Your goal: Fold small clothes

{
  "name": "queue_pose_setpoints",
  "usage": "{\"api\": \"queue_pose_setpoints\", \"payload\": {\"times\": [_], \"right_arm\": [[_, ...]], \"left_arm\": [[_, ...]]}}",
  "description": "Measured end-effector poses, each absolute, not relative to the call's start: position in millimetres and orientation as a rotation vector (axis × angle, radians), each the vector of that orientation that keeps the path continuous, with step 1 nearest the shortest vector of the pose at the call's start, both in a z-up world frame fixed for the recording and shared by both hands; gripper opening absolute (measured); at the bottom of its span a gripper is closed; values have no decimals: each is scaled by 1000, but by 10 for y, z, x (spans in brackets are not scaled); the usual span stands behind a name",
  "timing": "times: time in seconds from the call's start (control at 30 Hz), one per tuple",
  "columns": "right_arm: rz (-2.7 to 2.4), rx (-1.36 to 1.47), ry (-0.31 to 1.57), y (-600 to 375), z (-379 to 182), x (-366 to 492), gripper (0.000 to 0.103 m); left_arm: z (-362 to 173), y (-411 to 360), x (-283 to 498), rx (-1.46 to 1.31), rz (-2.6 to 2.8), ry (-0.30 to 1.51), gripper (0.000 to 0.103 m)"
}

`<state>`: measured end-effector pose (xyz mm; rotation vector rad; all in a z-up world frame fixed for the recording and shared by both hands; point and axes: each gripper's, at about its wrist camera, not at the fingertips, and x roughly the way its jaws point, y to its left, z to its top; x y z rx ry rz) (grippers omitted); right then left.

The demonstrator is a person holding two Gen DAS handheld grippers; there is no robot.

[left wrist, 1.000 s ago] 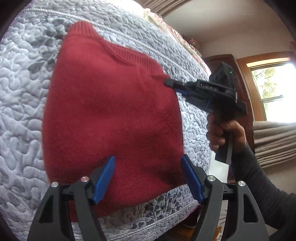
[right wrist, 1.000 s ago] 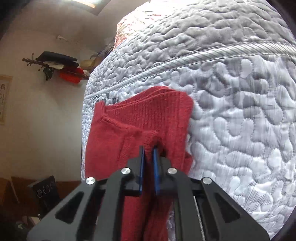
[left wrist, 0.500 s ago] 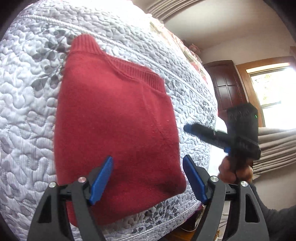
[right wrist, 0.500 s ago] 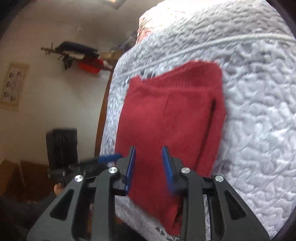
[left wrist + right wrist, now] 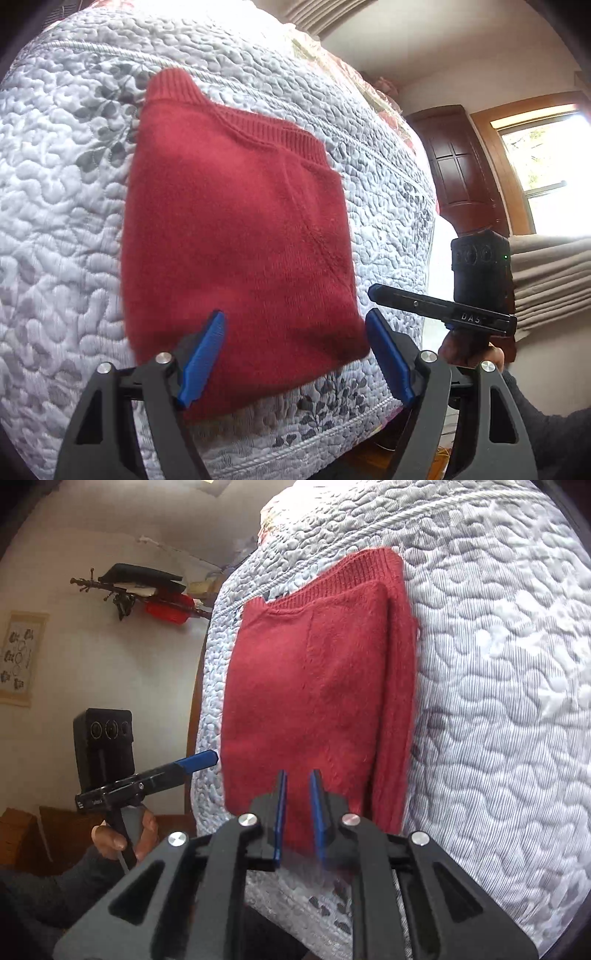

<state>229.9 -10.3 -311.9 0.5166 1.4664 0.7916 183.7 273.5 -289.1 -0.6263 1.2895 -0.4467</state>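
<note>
- Left wrist view: your left gripper (image 5: 295, 363) sat at bottom centre with its blue pads spread wide, gripping nothing. A second ago it framed the same near hem, so it had barely moved.
- Same view: your right gripper (image 5: 373, 291) had pulled off the red sweater (image 5: 236, 236). A second ago its tip was pinching the garment's right edge higher in the frame; now it hung at right of centre, clear of the cloth, just beside the lower right corner.
- Same view: the sweater lay in the centre of the frame on the quilted bedspread (image 5: 66, 206), a compact rectangle, ribbed band at the top, one ribbed tab poking up at upper left. No sleeves showed loose.
- Right wrist view: your right gripper (image 5: 298, 812) showed at bottom centre, pads a narrow gap apart, empty. A second ago they were clamped on a knit fold; half a second ago they had let go.
- Same view: the sweater filled the middle, layers stacked along its right edge, near hem by the bed's edge. The left gripper (image 5: 201, 758) hovered at lower left, off the cloth.
- Judgement: that fold looked placed; the piece read as nearly finished, needing one more halving at most.
</note>
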Motion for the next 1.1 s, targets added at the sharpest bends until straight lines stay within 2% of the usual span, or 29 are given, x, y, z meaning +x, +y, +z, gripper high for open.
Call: {"api": "queue_pose_setpoints", "payload": {"times": [0.1, 0.17, 0.2, 0.23, 0.3, 0.47, 0.5, 0.53, 0.57, 0.63, 0.7, 0.73, 0.77, 0.87, 0.93, 0.97, 1.1], "right_arm": [[779, 500, 1540, -83, -3320, 2090, 13], [702, 471, 1560, -162, -3527, 2100, 1], [662, 483, 1570, -233, -3635, 2117, 0], [635, 528, 1588, -320, -3757, 2137, 0], [609, 561, 1601, -405, -3876, 2167, 0], [611, 556, 1607, -326, -3705, 2150, 2], [607, 558, 1604, -319, -3623, 2113, 5], [592, 554, 1593, -332, -3505, 2063, 15], [574, 551, 1576, -344, -3367, 2006, 38], [525, 504, 1527, -417, -3050, 1873, 55], [467, 380, 1487, -361, -2612, 1661, 69], [440, 305, 1463, -328, -2383, 1532, 86], [413, 236, 1429, -259, -2116, 1399, 92], [393, 100, 1304, -68, -1329, 949, 93], [366, 14, 1191, 81, -821, 665, 100], [349, -11, 1144, 152, -612, 537, 100], [332, -26, 1110, 246, -173, 291, 100]], "left_arm": [[-3029, 2714, 1640, -668, -475, 1345, 77], [-3238, 2668, 1595, -644, -460, 1402, 76], [-3346, 2651, 1586, -620, -445, 1427, 75], [-3465, 2636, 1573, -600, -430, 1458, 72], [-3576, 2596, 1550, -579, -435, 1486, 71], [-3389, 2538, 1476, -561, -449, 1491, 72], [-3345, 2565, 1414, -578, -439, 1497, 76], [-3300, 2613, 1334, -597, -415, 1504, 81], [-3248, 2668, 1239, -609, -380, 1509, 83], [-3094, 2756, 1039, -606, -311, 1521, 94], [-2733, 2830, 808, -577, -250, 1457, 99], [-2526, 2843, 703, -552, -230, 1423, 99], [-2314, 2846, 611, -513, -200, 1397, 99], [-1511, 2770, 339, -337, -44, 1307, 99], [-1001, 2734, 150, -308, 12, 1212, 99], [-774, 2734, 59, -320, 22, 1177, 99], [-226, 2667, -129, -276, 60, 1175, 99]]}}
